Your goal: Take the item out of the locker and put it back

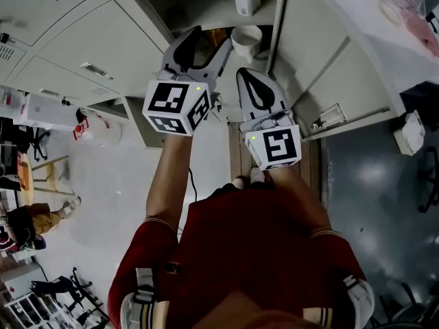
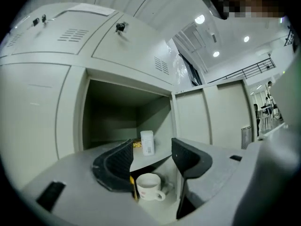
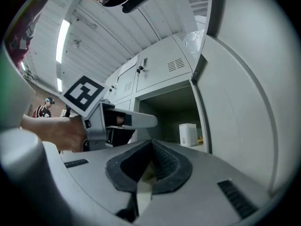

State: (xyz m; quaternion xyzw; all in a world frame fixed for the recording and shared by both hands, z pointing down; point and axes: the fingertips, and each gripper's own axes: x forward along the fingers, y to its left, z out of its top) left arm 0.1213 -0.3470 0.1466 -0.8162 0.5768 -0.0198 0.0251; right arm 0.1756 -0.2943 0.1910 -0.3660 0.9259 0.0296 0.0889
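The white mug (image 2: 149,186) stands on the lower shelf of the locker (image 2: 155,117), just beyond your left gripper (image 2: 153,158). Its jaws are spread wide and grip nothing. Beside it, your right gripper (image 3: 151,147) is closed and empty.

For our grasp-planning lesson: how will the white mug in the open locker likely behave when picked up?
The white mug looks glazed and rigid, so probably slippery and breakable if dropped. It stands upright and looks empty, so likely light. Its side handle may make it twist if gripped off-centre.
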